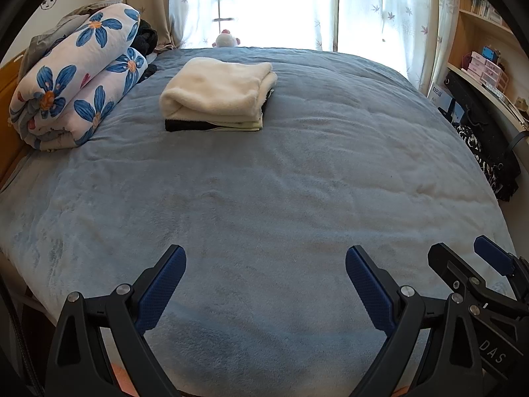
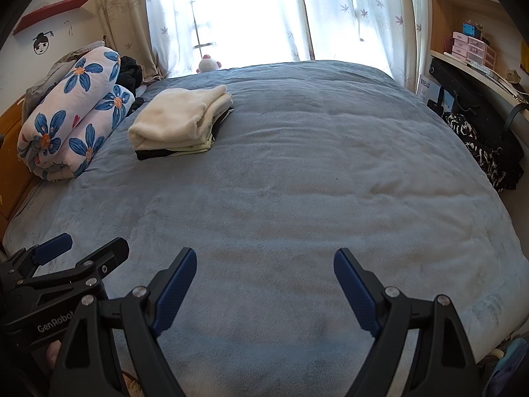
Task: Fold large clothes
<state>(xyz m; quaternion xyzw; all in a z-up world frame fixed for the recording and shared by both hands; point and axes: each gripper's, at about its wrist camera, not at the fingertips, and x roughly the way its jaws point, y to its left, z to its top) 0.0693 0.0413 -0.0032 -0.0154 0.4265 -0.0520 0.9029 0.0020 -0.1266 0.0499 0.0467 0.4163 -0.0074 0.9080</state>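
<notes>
Two tongs [image 2: 264, 258] agape — red shelf [image 2: 53, 13] rightward only.

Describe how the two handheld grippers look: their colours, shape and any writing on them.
Both are alike: the left gripper and the right gripper have black angular plastic frames with silver round bolts and two long fingers faced with blue textured pads. White lettering shows on the bodies: "DAS" on the right one, "GenRobot" on the left one. A dark cable runs beside the left gripper.

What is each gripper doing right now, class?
Left gripper: open, holding nothing, above the blue blanket.
Right gripper: open, holding nothing.
</notes>
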